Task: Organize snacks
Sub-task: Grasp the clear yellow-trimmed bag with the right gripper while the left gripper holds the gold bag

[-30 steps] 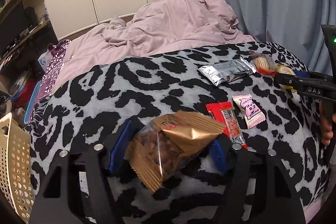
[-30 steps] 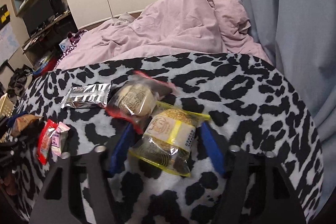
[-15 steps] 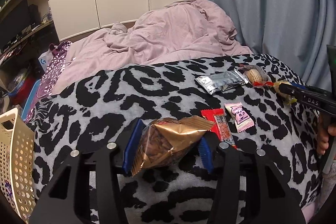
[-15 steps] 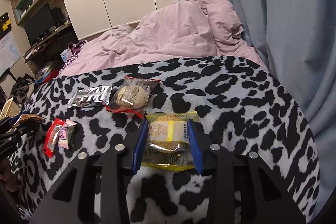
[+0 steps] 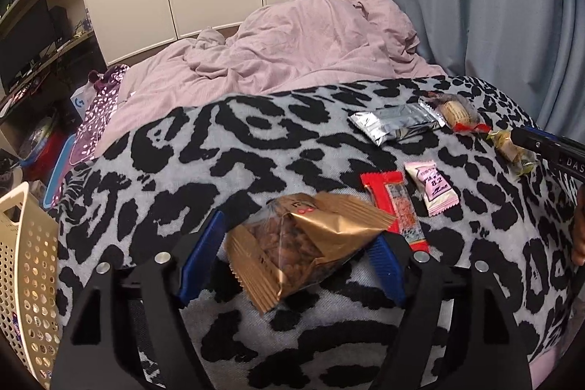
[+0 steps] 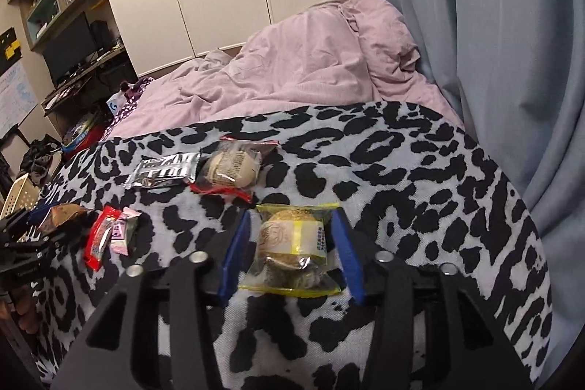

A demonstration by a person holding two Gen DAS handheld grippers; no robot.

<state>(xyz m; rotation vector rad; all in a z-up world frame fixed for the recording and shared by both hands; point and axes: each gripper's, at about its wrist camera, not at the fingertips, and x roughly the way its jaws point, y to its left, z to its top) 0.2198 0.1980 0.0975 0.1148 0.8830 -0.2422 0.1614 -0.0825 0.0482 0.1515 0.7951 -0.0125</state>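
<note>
A gold packet of nuts (image 5: 307, 243) lies on the leopard-print blanket (image 5: 237, 148) between the blue pads of my left gripper (image 5: 296, 254). That gripper is spread wide and open; the right pad touches the packet. My right gripper (image 6: 292, 251) is shut on a yellow-edged cake packet (image 6: 292, 243), with a pad against each side. A red bar (image 5: 395, 207) and a pink sachet (image 5: 433, 187) lie side by side right of the gold packet. Further back are a silver packet (image 5: 395, 125) and a red-edged bun packet (image 5: 457, 112).
A cream perforated basket (image 5: 25, 280) stands off the blanket's left edge. A crumpled pink duvet (image 5: 292, 53) fills the far half of the bed. A grey curtain (image 6: 493, 61) hangs along the right. Shelves and clutter sit at far left.
My left fingers squeezed the gold packet half a second ago and now stand wide again. My right fingers closed from wide onto the yellow-edged packet. Both cameras pulled back slightly.
</note>
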